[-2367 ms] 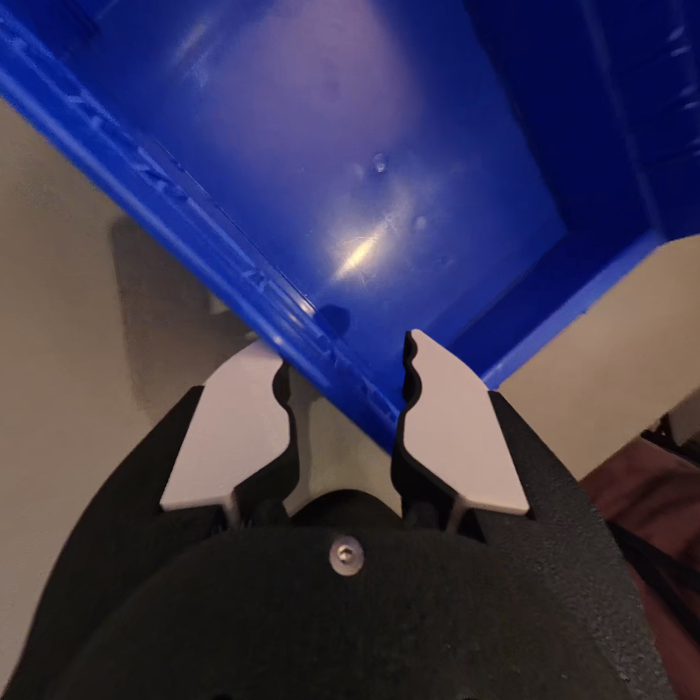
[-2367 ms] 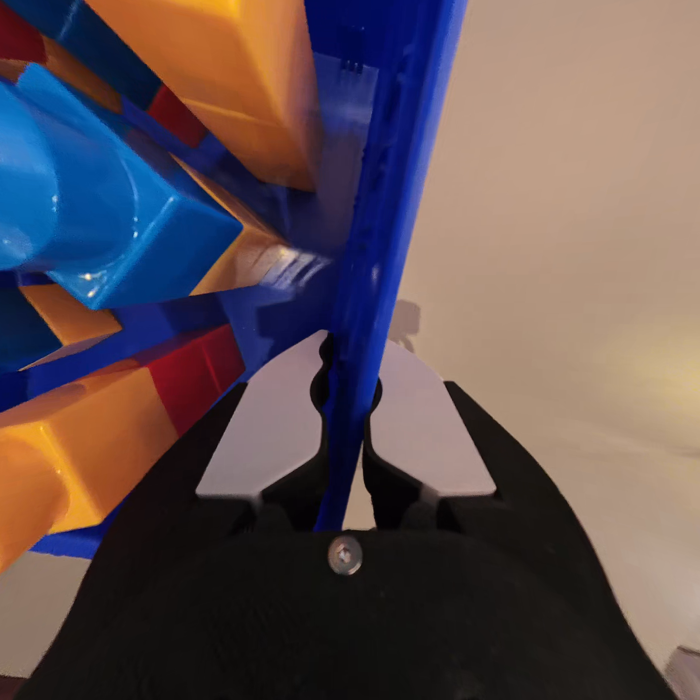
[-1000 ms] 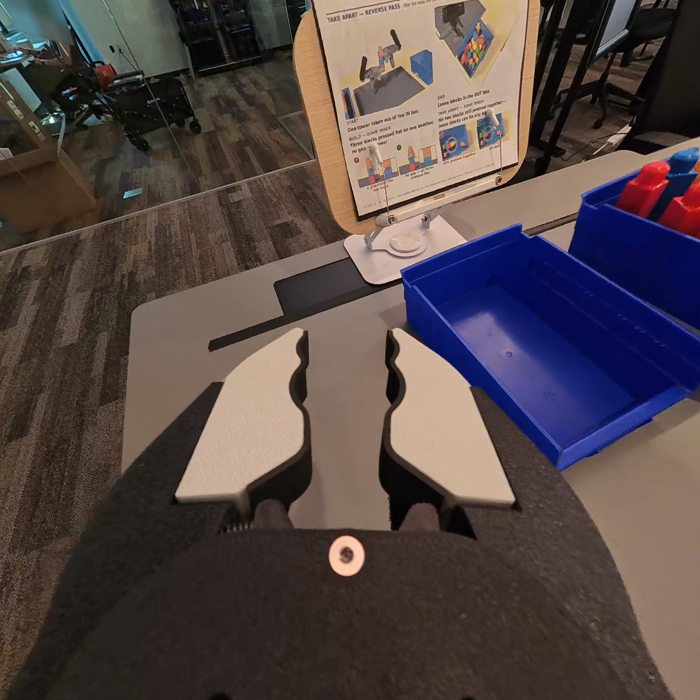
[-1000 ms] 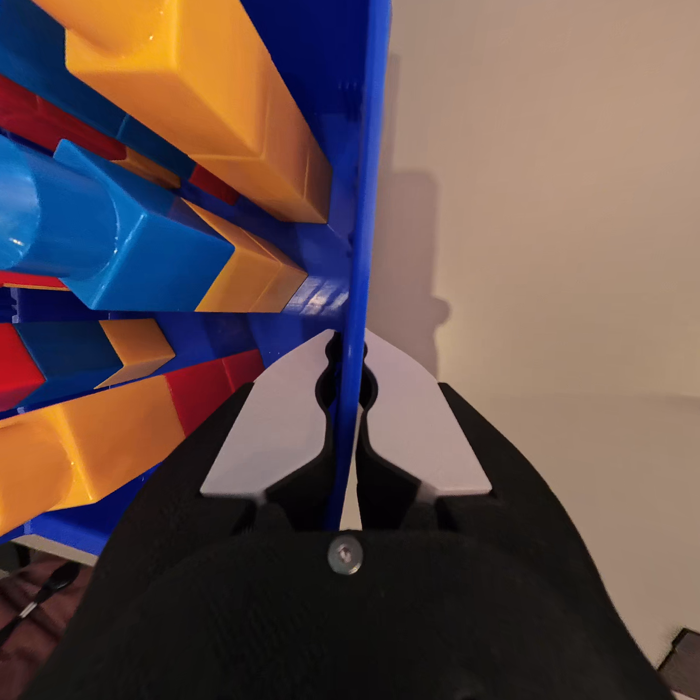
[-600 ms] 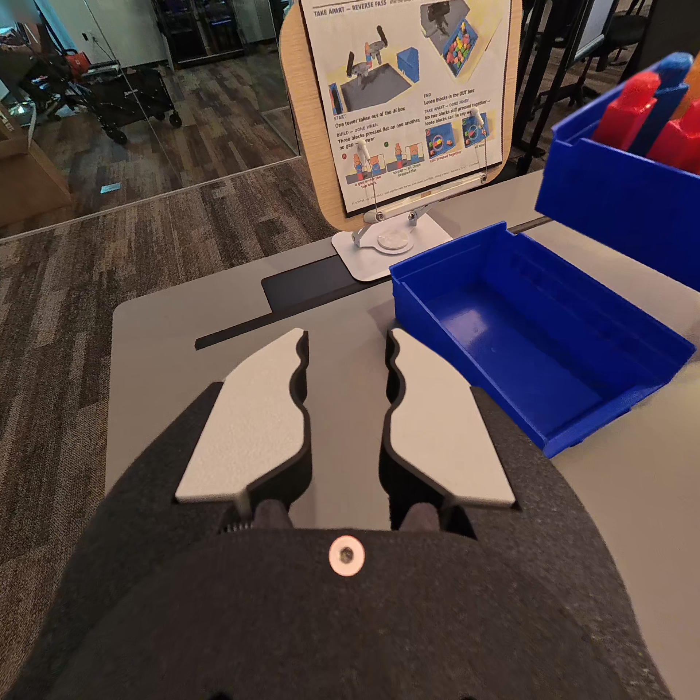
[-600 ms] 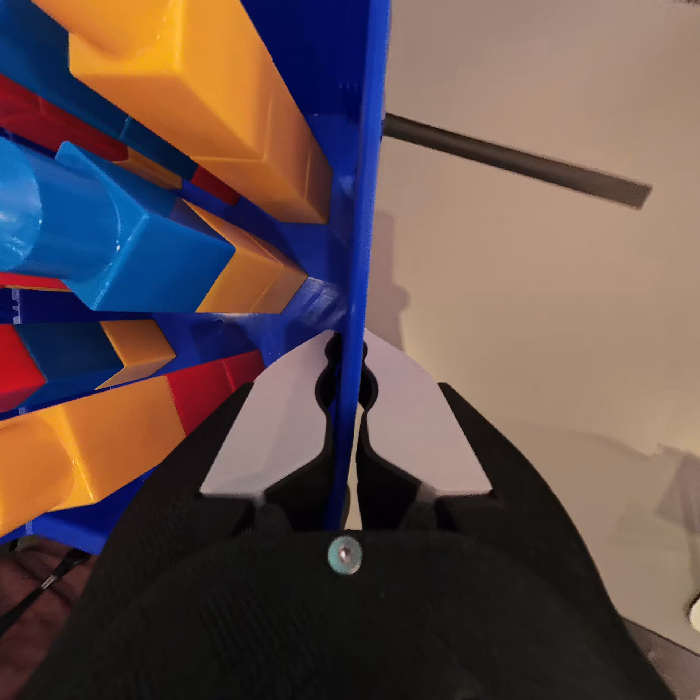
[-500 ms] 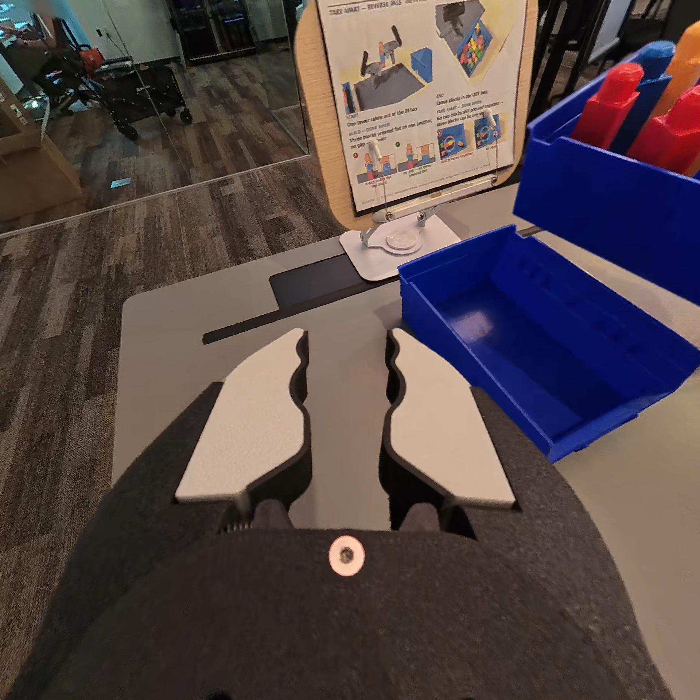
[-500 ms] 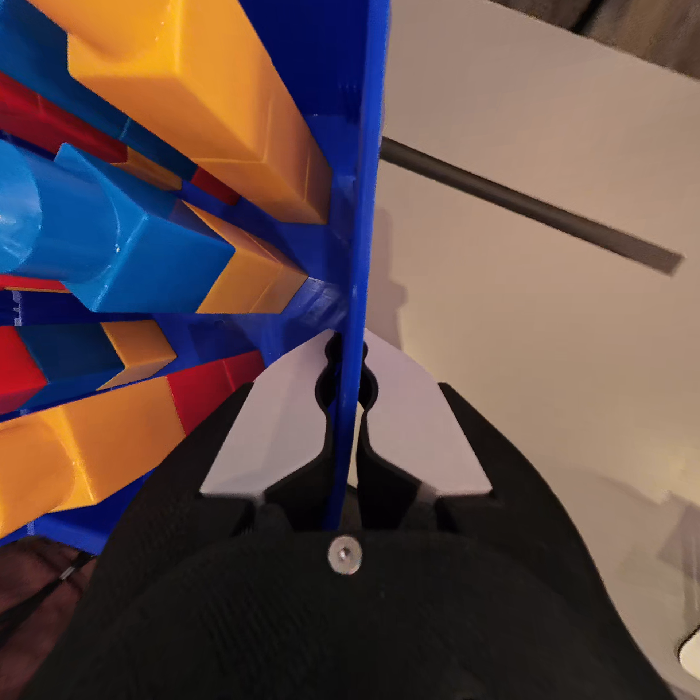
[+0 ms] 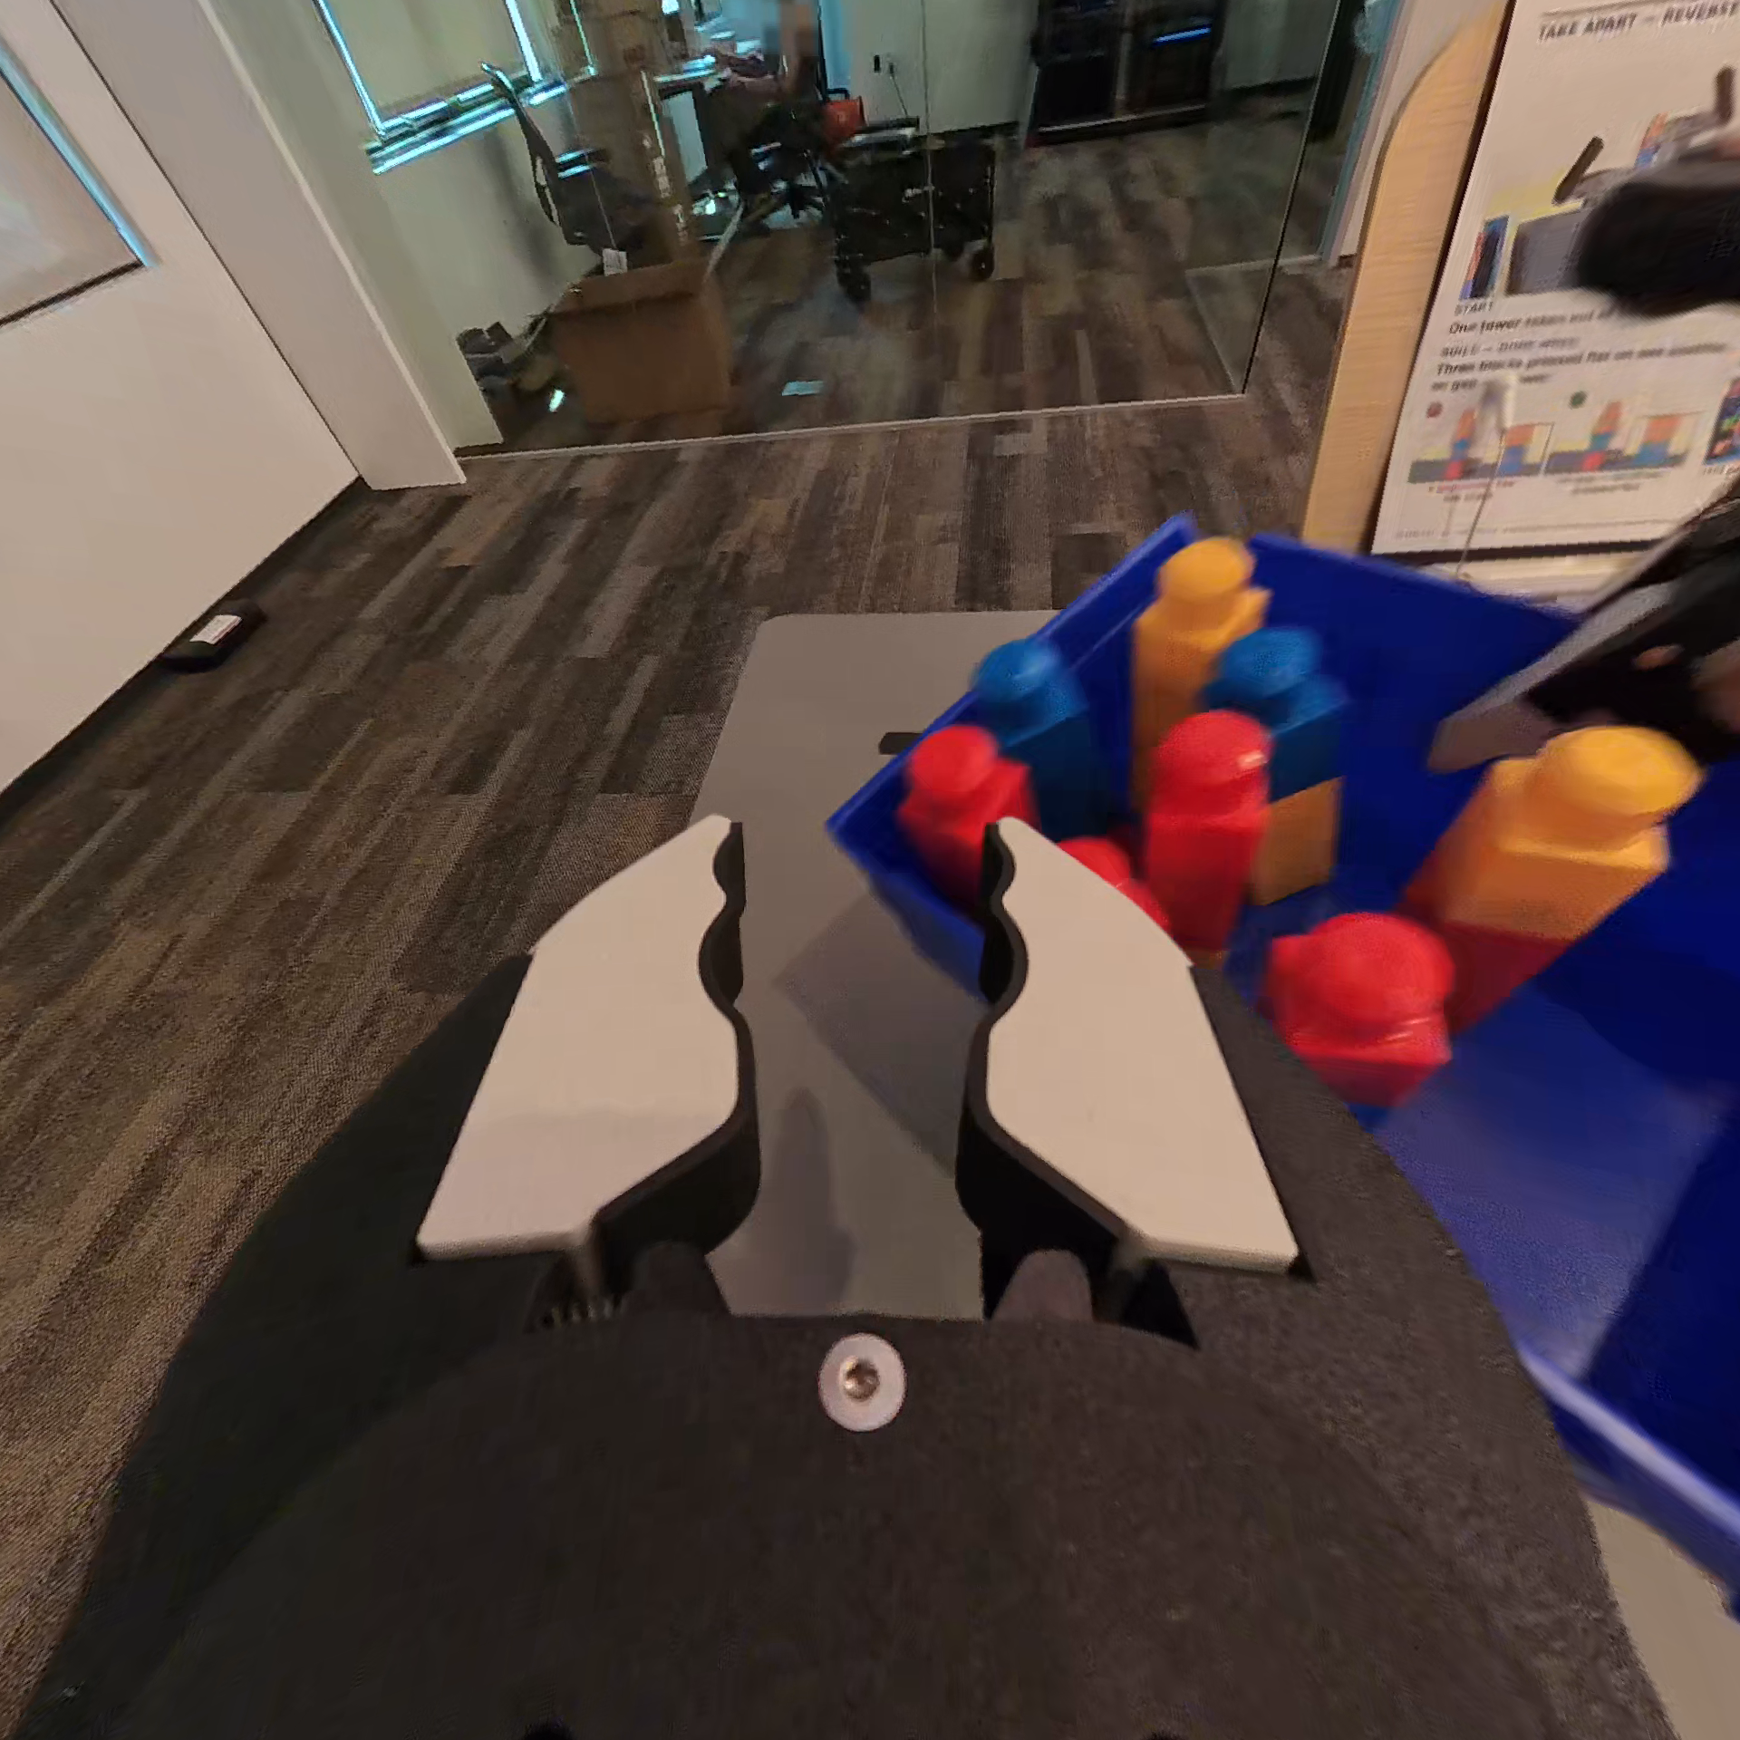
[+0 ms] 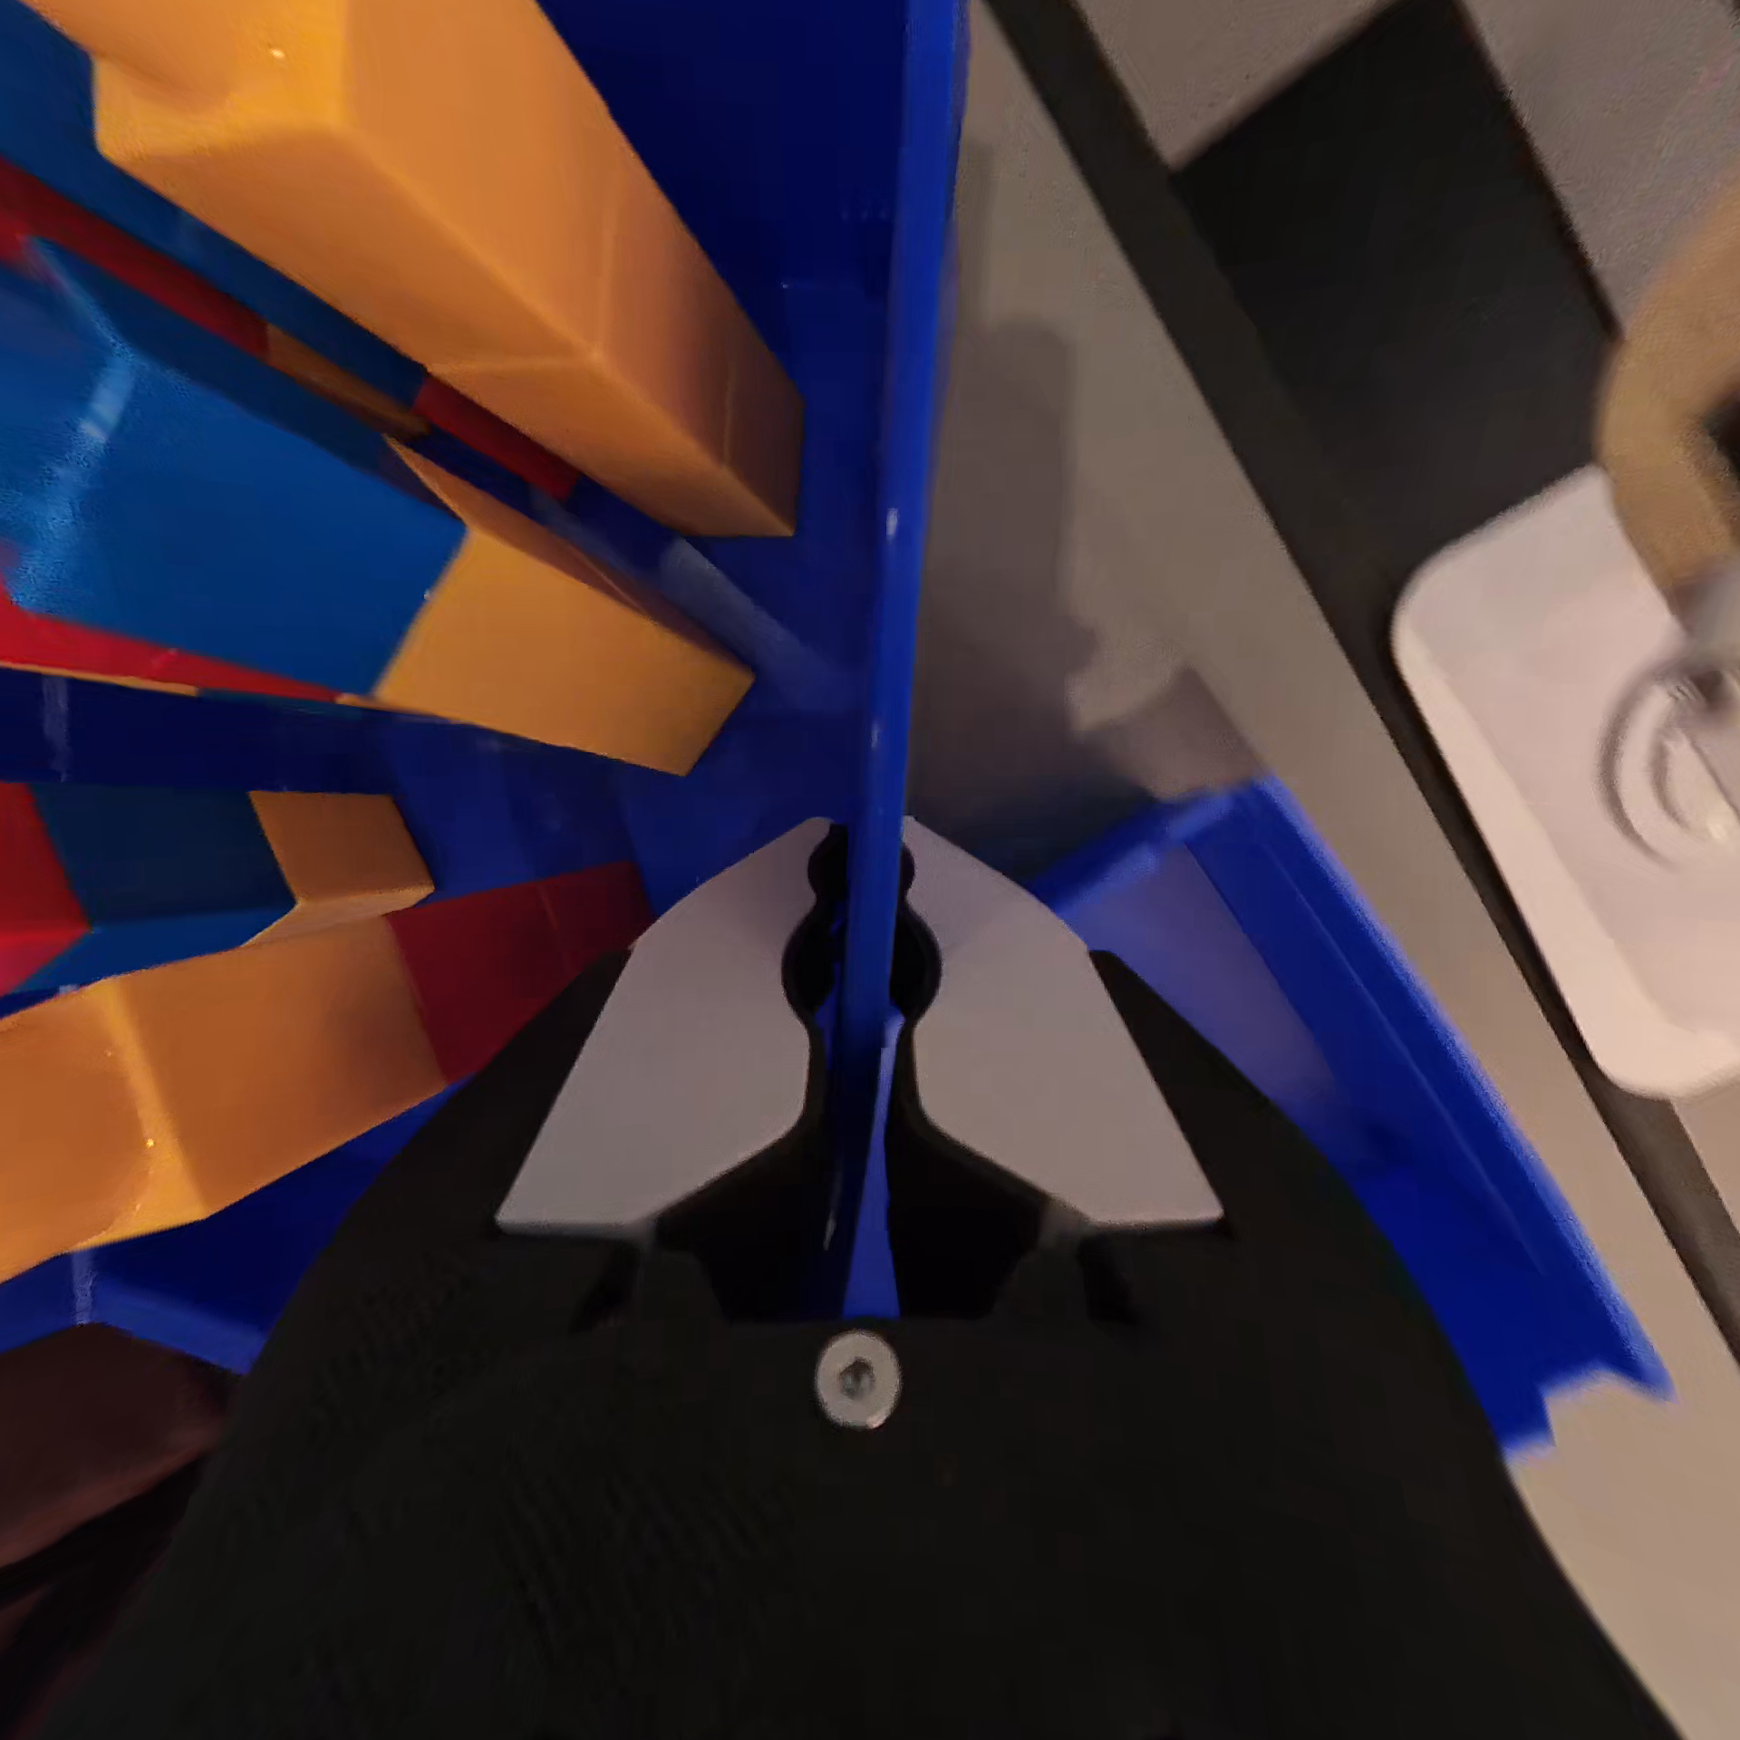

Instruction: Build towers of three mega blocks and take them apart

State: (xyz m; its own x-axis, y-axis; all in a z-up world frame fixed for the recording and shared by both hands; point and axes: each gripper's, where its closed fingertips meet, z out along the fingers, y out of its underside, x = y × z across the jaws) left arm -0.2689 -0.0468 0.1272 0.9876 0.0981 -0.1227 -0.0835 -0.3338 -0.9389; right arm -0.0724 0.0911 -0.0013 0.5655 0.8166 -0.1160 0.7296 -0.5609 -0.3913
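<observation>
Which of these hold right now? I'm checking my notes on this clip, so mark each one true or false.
1. The right gripper is clamped on a wall of the blue bin. True.
2. The left gripper holds a red block. False: its jaws are apart with nothing between them.
3. The bin holds red, blue and orange towers. True.
4. A second blue bin is full of blocks. False: no blocks show in its visible part.

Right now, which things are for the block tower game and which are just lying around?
For the game:
- blocks, red, blue and orange
- full bin, its wall clamped in the right gripper
- empty bin
- left gripper, open
- table

Just lying around:
- poster
- white stand
- cardboard box
- cart
- office chair
</observation>
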